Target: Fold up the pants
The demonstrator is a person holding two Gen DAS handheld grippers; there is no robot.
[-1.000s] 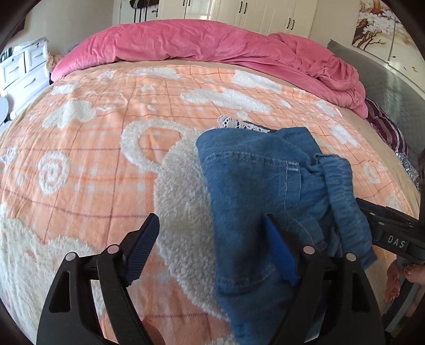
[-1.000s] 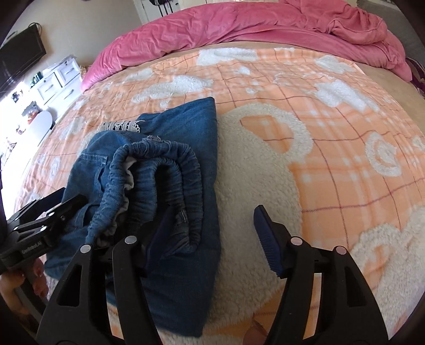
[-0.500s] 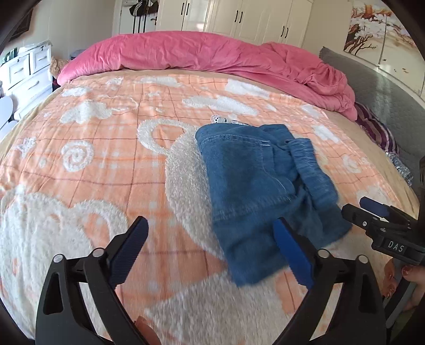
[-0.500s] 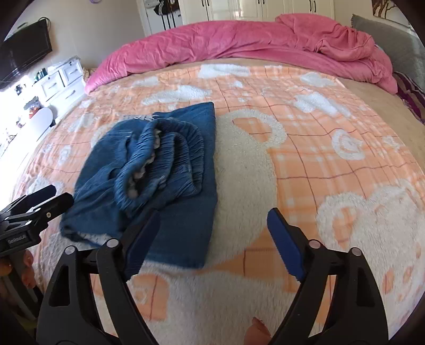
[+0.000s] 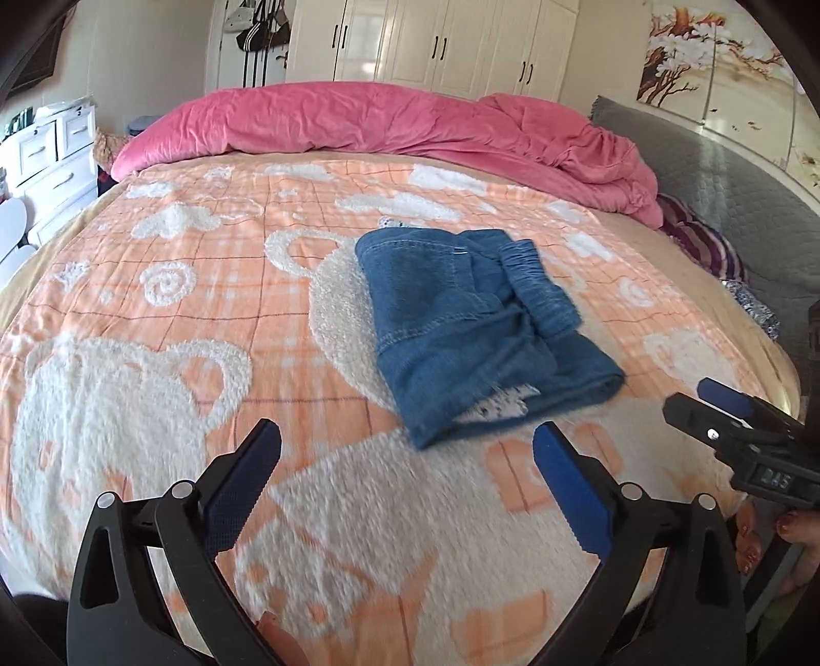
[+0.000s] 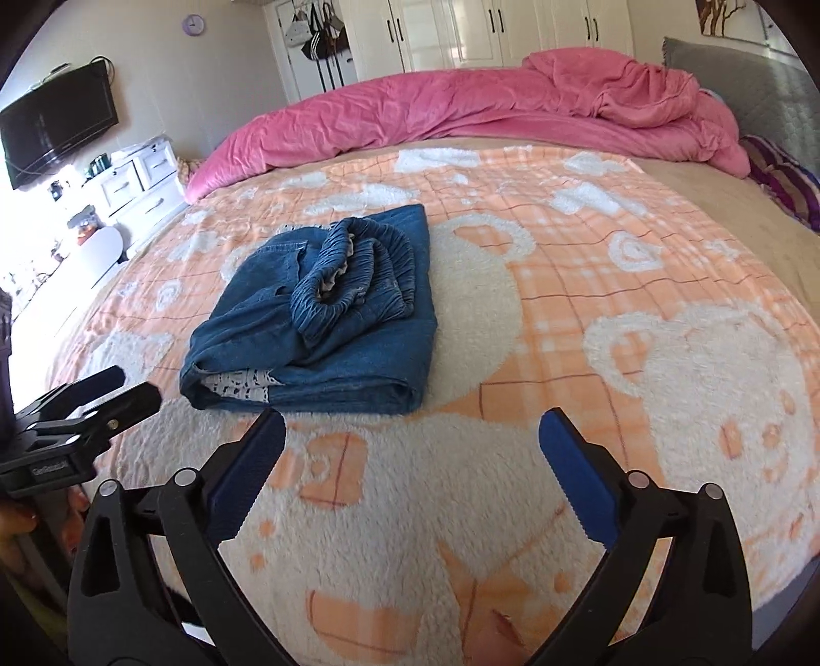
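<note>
The blue denim pants lie folded into a small bundle on the orange bear-patterned blanket, elastic waistband on top and white lace trim showing at the near edge. My left gripper hovers just short of the bundle, its jaws opening with nothing between them. The right gripper also hangs in front of the pants, its jaws opening and empty. Each gripper shows at the edge of the other's view: the right gripper's tip and the left gripper's tip.
A crumpled pink duvet runs along the bed's far side, with a grey padded headboard at right. White drawers and a wall TV stand left of the bed. White wardrobes line the back wall.
Both grippers let go of the pants, spread their jaws wide and drew back and up. The folded bundle stays on the blanket, farther from both cameras.
</note>
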